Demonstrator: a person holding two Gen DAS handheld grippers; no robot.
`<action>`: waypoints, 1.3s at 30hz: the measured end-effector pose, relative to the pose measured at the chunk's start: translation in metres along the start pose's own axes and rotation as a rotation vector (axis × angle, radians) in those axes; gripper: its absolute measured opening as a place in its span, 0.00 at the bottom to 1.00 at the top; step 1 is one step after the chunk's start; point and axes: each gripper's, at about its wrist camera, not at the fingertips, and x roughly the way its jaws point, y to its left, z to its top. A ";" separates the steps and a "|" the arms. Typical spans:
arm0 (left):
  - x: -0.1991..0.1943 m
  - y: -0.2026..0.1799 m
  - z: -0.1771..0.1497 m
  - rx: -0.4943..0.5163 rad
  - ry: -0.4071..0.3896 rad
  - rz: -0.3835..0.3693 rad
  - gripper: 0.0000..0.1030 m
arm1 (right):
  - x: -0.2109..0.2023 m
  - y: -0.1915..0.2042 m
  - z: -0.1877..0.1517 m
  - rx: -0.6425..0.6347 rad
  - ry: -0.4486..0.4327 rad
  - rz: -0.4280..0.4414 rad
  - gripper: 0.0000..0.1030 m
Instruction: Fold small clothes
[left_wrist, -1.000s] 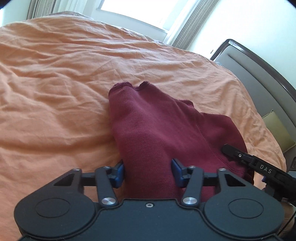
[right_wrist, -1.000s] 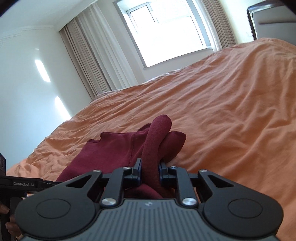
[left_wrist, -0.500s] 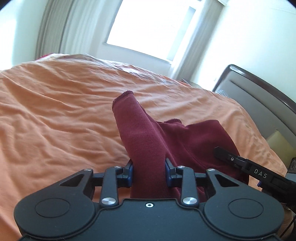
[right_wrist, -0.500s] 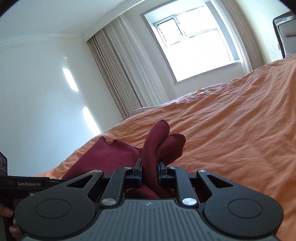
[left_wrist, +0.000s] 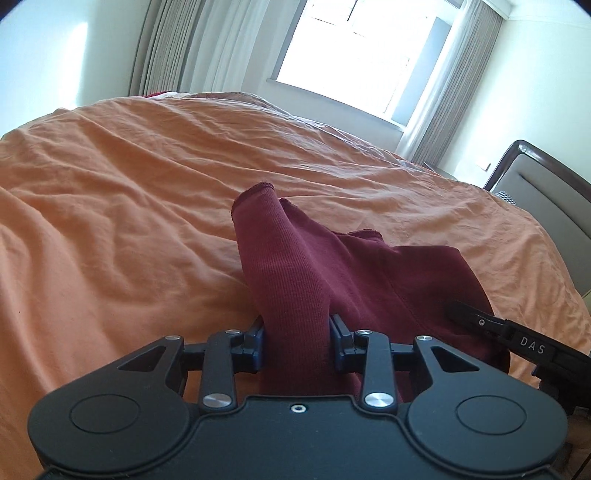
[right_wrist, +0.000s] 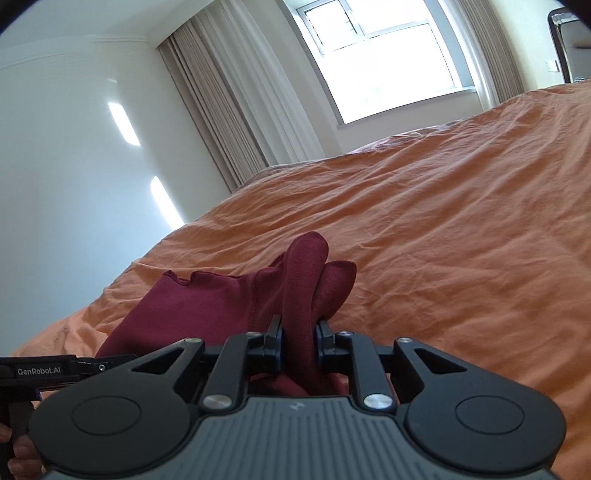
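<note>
On the orange bed cover (left_wrist: 147, 229) lies a small dark red cloth (left_wrist: 388, 280), close to the near edge of the bed. The cover is full of soft wrinkles.

The left gripper (left_wrist: 297, 341) has its two fingers pressed in on a thick fold of the red cloth. The fold fills the gap between them and sticks up past the tips like a soft tube with a stitched edge at the top. The rest of the cloth slopes away to the right, toward the side of the bed where the dark headboard (left_wrist: 546, 184) stands.

The right gripper (right_wrist: 298, 345) is squeezed almost all the way closed on another bunch of the same red cloth (right_wrist: 221, 306). Two rounded lumps of cloth poke up above its fingers. To its left the cloth spreads flat, with a wavy edge.

Each gripper shows at the edge of the other's view, so they are near each other.

Far behind the bed are a bright window (right_wrist: 391, 62) and long pale curtains (right_wrist: 236, 110).
</note>
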 end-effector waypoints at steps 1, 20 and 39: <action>0.001 0.001 -0.002 -0.006 0.001 0.001 0.39 | 0.001 -0.003 -0.003 0.009 0.006 -0.011 0.21; -0.049 -0.010 -0.016 0.047 -0.102 0.088 0.88 | -0.072 0.034 -0.005 -0.160 -0.158 -0.048 0.83; -0.183 -0.035 -0.100 0.158 -0.334 0.138 0.99 | -0.210 0.083 -0.092 -0.289 -0.371 -0.048 1.00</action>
